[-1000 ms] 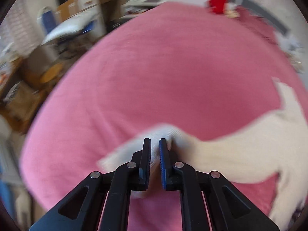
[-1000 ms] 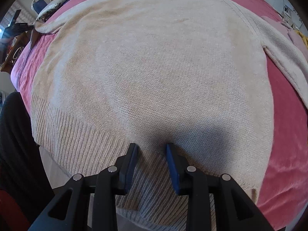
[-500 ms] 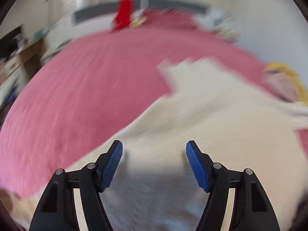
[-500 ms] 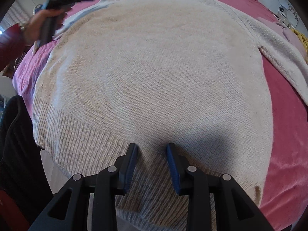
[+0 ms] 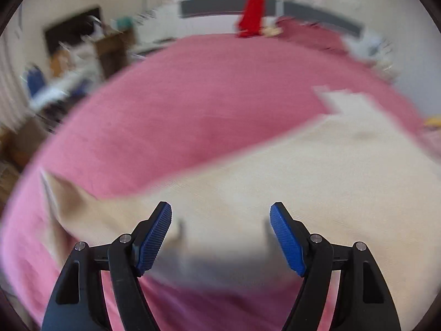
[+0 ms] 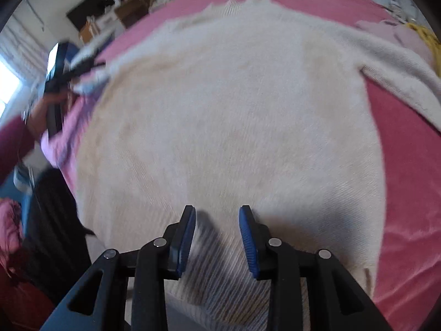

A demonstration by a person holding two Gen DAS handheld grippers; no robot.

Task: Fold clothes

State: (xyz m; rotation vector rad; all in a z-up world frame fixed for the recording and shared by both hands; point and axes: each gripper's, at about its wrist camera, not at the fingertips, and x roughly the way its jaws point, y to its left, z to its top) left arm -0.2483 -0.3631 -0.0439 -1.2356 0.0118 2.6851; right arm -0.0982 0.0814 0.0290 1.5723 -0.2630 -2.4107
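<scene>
Lying flat on pink bedspread (image 6: 408,165): one cream sweater (image 6: 234,115), filling frame centre in the right wrist view, ribbed hem at bottom. Right gripper (image 6: 217,218): fingers partly apart above hem, holding nothing. Left gripper (image 5: 220,215): fingers wide apart over sweater's edge (image 5: 303,171), lower frame. Views blurred.

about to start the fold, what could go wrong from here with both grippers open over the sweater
1. The sweater's ribbed hem hangs past the edge of the pink bed, so a pull toward the edge might slide it off.
2. The right gripper is open over the hem; closing there may pinch only the top layer.
3. The left sleeve lies bunched near the left gripper, so it could fold in crooked.
</scene>
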